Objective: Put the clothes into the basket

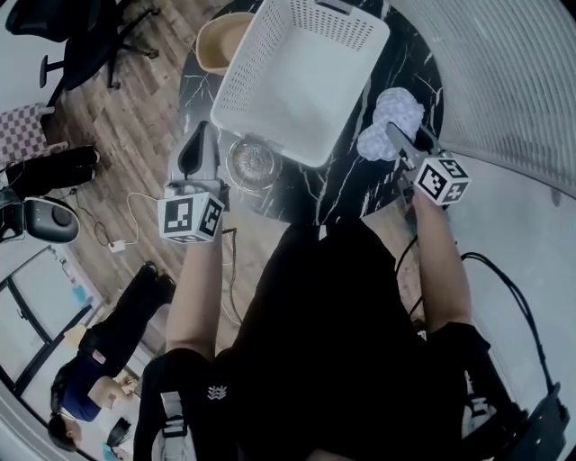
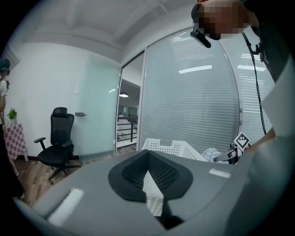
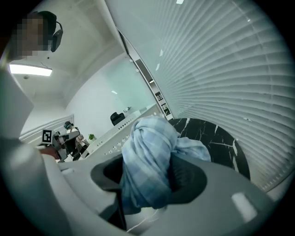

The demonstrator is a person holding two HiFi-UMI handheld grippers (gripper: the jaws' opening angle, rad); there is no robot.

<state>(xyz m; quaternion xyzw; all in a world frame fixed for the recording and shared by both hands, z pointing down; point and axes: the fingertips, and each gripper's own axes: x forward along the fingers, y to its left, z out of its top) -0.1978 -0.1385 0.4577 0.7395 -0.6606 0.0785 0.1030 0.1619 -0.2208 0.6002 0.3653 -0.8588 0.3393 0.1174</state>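
A white perforated basket (image 1: pixel 306 81) stands empty on the black marble table (image 1: pixel 360 185). At the table's right edge lies a pale blue checked cloth (image 1: pixel 389 122), and my right gripper (image 1: pixel 398 137) is shut on it. In the right gripper view the cloth (image 3: pixel 147 161) is bunched between the jaws of the right gripper (image 3: pixel 147 182), above the table (image 3: pixel 216 138). My left gripper (image 1: pixel 198 149) hovers left of the basket's near corner, its jaws together and empty. The left gripper view looks over its jaws (image 2: pixel 150 177) at the basket (image 2: pixel 177 148) and the cloth (image 2: pixel 212 153) beyond.
A clear glass dish (image 1: pixel 252 162) sits on the table by the basket's near corner. A beige round tub (image 1: pixel 220 40) stands behind the basket's left side. An office chair (image 1: pixel 81 27) and a person (image 1: pixel 99 360) are on the wood floor at the left. Blinds cover the wall at the right.
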